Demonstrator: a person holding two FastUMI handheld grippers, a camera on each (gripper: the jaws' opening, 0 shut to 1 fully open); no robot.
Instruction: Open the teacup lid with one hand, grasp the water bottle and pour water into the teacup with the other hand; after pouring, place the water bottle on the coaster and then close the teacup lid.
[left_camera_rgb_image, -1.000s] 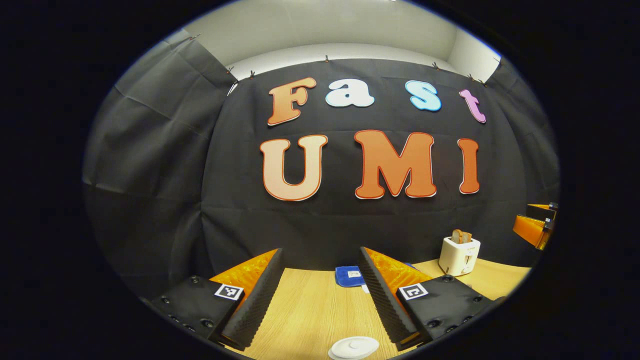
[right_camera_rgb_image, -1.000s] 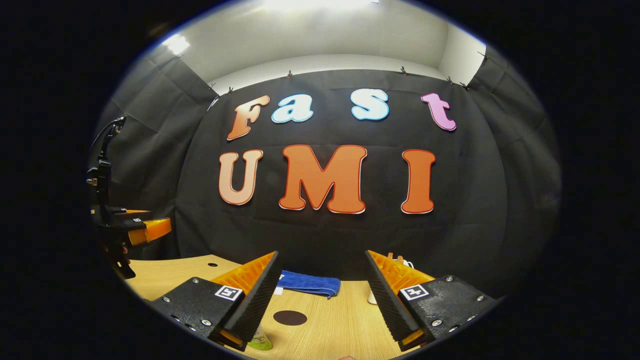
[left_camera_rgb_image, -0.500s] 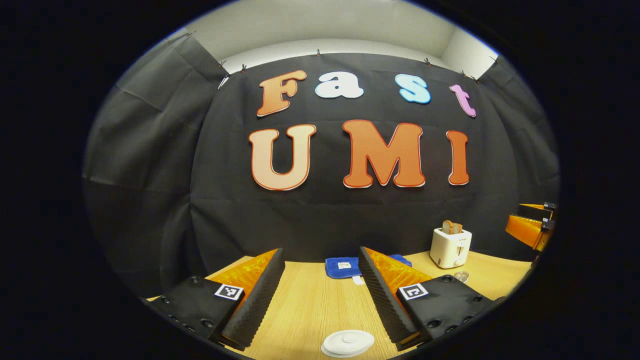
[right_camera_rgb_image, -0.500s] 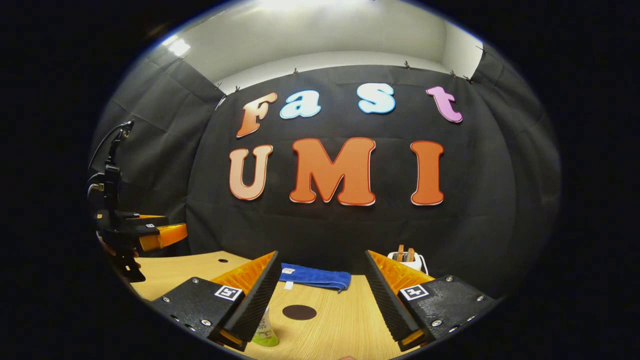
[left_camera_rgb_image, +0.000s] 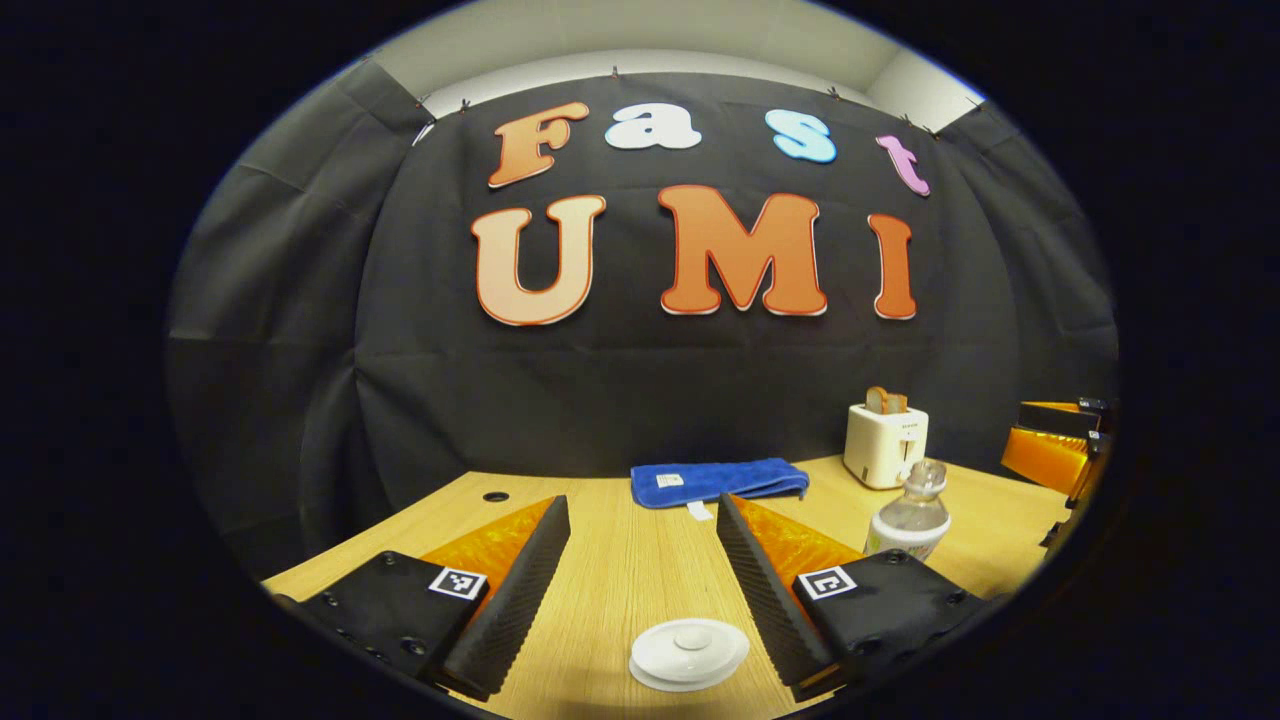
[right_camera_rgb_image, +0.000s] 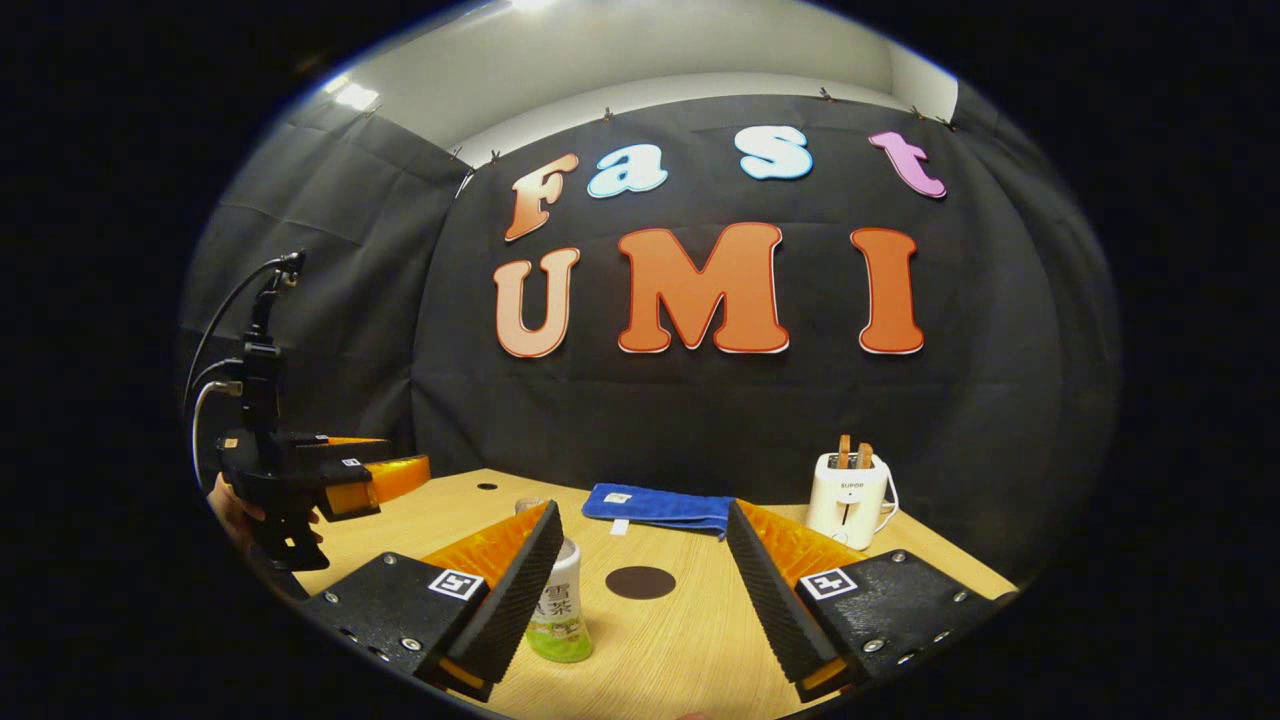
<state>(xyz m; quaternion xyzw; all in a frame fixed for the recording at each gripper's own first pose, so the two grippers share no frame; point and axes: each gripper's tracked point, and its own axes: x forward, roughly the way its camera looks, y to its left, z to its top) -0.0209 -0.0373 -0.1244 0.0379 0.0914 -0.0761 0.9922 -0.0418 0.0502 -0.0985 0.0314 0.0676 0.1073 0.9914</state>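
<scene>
Left hand-held gripper (left_camera_rgb_image: 640, 570) spread wide, empty, above teacup lid (left_camera_rgb_image: 689, 653) on table (left_camera_rgb_image: 620, 560). Drop straight, centre fingers on knob, then pinch. Right hand-held gripper (right_camera_rgb_image: 640, 575) spread, water bottle (right_camera_rgb_image: 558, 610) beside its left finger.

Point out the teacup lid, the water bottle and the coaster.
teacup lid (left_camera_rgb_image: 689, 652), left gripper view, beside its knob.
water bottle (right_camera_rgb_image: 558, 618), right gripper view, on its label.
coaster (right_camera_rgb_image: 640, 582), right gripper view, at its middle.

Cloth-walled recording booth (left_camera_rgb_image: 300, 330), wooden table (left_camera_rgb_image: 620, 560)
</scene>
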